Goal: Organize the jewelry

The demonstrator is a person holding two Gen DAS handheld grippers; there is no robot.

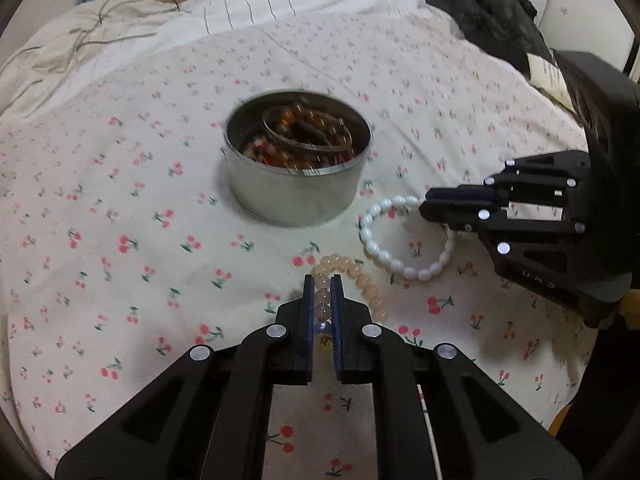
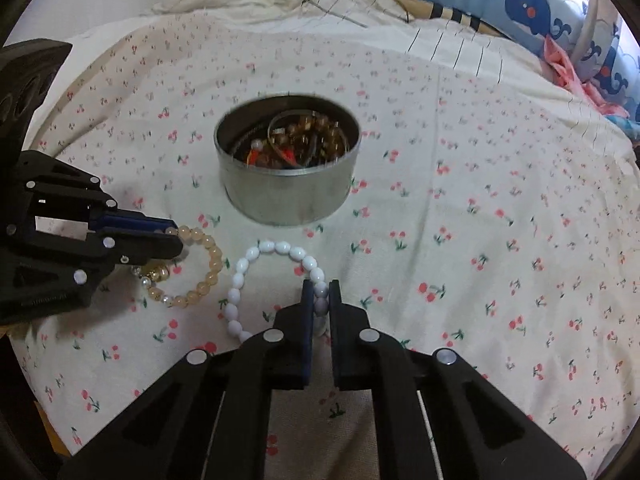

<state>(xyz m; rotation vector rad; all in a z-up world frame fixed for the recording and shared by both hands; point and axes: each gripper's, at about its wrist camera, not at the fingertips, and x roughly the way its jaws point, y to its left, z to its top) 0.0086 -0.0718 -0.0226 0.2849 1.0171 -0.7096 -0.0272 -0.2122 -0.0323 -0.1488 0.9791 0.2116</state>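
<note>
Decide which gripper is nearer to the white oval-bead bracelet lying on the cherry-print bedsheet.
Right. The right gripper is shut on the white oval-bead bracelet, its fingers clamping the beads. The left gripper is beside it, shut on the peach round-bead bracelet.

Soft indoor light, fisheye-warped, slightly blurred

tin (image 1: 292, 196) on bedspread (image 1: 120, 200), bangles inside | white bracelet (image 1: 400, 264) in front of tin, to its right | peach bracelet (image 1: 352, 268) just left of white one, nearer
</note>
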